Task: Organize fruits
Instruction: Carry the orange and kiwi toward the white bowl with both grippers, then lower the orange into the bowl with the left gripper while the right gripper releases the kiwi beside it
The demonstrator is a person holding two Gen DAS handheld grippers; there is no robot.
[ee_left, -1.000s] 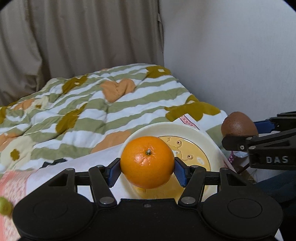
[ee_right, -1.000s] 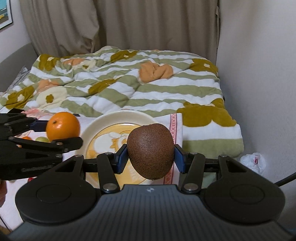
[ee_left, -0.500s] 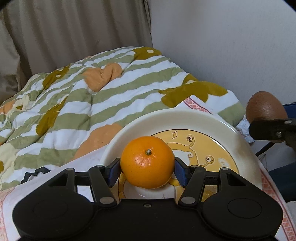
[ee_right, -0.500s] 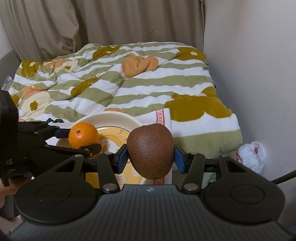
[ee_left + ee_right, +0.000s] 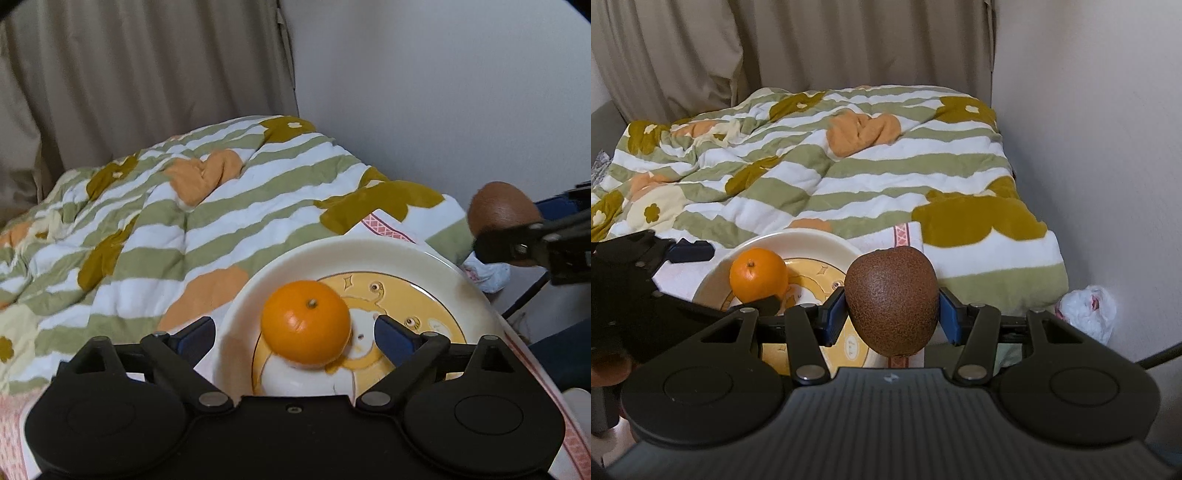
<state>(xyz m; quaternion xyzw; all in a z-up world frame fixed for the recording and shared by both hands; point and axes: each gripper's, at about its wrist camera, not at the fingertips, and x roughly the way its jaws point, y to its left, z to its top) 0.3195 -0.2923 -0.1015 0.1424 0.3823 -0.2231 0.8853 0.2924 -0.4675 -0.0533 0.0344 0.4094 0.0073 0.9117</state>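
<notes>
L gripper point(image 5: 295, 338) jaws opening, pads now clear of the orange point(image 5: 306, 320), which sits on the plate point(image 5: 424, 258); earlier pinched. R gripper point(image 5: 892, 314) at 3 o'clock, still pinching kiwi point(image 5: 892, 301).

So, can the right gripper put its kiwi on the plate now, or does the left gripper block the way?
Probably yes. The right gripper holds the kiwi beside the plate. The orange and the opening left gripper fill only the side away from it.

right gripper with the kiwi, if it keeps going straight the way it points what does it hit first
Probably the near right part of the plate just beyond the kiwi in the right gripper; depth is unclear.
</notes>
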